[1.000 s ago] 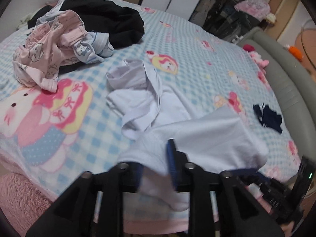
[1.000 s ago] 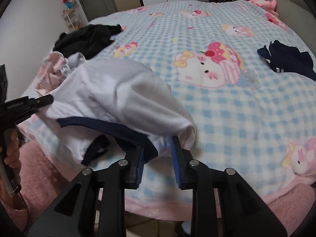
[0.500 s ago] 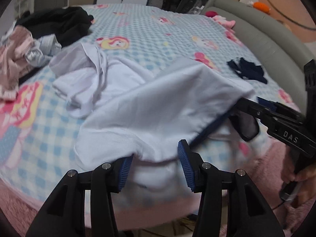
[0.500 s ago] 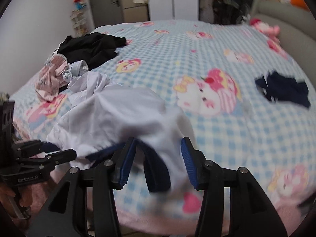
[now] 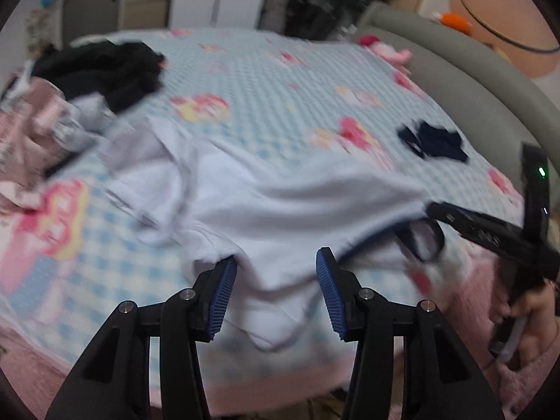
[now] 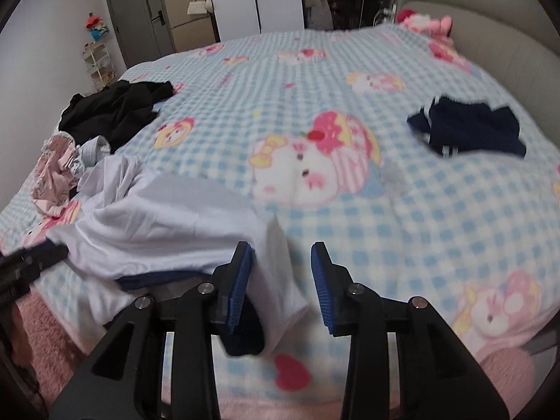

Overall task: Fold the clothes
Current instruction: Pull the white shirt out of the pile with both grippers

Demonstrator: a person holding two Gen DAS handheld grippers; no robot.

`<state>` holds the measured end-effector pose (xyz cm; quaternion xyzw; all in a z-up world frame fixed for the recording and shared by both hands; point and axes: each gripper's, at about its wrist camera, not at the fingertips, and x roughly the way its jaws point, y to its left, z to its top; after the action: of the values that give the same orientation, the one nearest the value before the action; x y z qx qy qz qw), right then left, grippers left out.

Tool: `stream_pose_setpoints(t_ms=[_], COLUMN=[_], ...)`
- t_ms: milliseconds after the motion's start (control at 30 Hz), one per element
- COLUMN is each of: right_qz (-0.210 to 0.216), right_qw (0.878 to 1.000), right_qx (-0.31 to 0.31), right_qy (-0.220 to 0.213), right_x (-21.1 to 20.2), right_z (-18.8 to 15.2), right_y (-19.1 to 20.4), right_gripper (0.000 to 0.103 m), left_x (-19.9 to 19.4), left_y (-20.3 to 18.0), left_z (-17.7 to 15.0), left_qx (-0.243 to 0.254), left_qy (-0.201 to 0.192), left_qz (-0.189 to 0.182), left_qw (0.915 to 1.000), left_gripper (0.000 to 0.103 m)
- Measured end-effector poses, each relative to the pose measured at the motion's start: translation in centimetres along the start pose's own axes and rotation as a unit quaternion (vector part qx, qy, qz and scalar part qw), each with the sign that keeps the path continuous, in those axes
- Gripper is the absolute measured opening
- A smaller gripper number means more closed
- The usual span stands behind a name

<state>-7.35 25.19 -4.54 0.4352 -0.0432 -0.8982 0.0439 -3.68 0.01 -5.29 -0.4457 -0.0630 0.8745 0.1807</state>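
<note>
Since a second ago the white cotton garment with navy trim (image 5: 315, 206) has been pulled flatter along the near edge of the bed, spread between the two grippers instead of bunched up. Left gripper (image 5: 276, 287) jaws have just been opening; they stand roughly half apart, with a fold of the white cloth hanging between the blue ribbed pads (image 5: 224, 294) and brushing the left one, but not pinched. Right gripper (image 6: 281, 287) jaws have just been closing and now sit partly open; the garment's corner drapes over the left pad and into the gap, touching that pad only, with the right pad clear. Neither claw has a real hold on the cloth. In the left wrist view the person's hand (image 5: 525, 318) on the right gripper's handle shows at the right edge. On the blue-and-white checked cartoon blanket (image 6: 437, 217): a black crumpled garment (image 6: 112, 112) at far left, a pink printed garment (image 6: 56, 175) beside it, and a small navy garment (image 6: 469, 126) well apart on the right. View blurred.
</note>
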Motion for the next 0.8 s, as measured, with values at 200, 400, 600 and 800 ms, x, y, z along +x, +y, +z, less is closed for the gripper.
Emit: stream_pose_setpoints(t_ms=[200,400,600,800], right_qz=[0.015,-0.017,-0.020,-0.027], right_qw=[0.999,0.998,0.998,0.999], right_qx=[-0.010,-0.022,-0.018,-0.008], right_qy=[0.042,0.055,0.050,0.045], right_x=[0.8,1.1,0.9,1.1], right_z=[-2.8,-3.2,-2.2,-1.9], right_y=[0.4,0.3,0.2,0.0], right_gripper=[0.036,0.036,0.040,0.041], left_x=[5.3,5.0,1.5,1.2], left_y=[-2.7,-1.9,0.6,-0.1], left_z=[-1.4,1.6,6.9,3.9], left_qx=[0.039,0.025,-0.026,-0.026], left_qy=[0.064,0.019,-0.066,-0.027], left_qz=[0.011,0.074,0.113,0.051], left_qw=[0.9971,0.9968,0.9910,0.9980], left_gripper=[0.051,0.050,0.051,0.051])
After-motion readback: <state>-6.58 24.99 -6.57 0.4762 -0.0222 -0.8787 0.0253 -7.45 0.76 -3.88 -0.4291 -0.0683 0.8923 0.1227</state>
